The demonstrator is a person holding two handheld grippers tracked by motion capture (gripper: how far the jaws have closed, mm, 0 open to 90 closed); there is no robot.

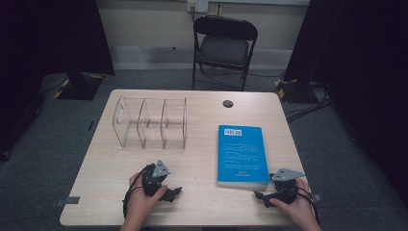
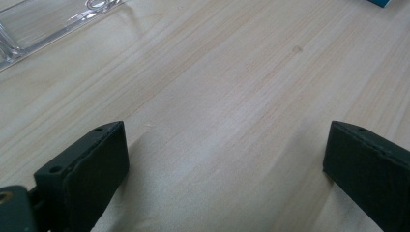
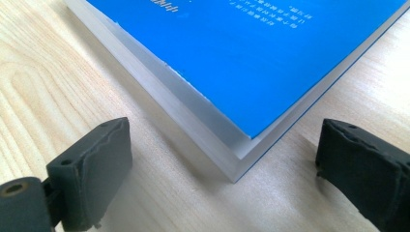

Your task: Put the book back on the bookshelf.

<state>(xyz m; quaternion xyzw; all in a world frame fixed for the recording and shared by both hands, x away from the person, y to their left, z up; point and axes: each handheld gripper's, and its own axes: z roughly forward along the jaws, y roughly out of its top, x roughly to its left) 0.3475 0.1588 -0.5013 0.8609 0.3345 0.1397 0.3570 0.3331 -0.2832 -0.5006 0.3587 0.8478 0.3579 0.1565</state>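
Note:
A blue book (image 1: 242, 155) lies flat on the right half of the wooden table (image 1: 202, 166), back cover up with a barcode at its far end. My right gripper (image 1: 262, 196) rests open by the book's near right corner (image 3: 237, 169), which sits between the two black jaws without touching them. My left gripper (image 1: 174, 193) lies open near the table's front edge, jaws wide over bare wood (image 2: 227, 130). A clear plastic divider rack (image 1: 150, 123) with three compartments stands at the back left; its edge (image 2: 43, 29) shows in the left gripper view.
A small dark round disc (image 1: 227, 103) sits near the table's far edge. A black folding chair (image 1: 223, 45) stands beyond the table. Cables and a stand base lie on the grey floor to both sides. Bare wood lies between rack and book.

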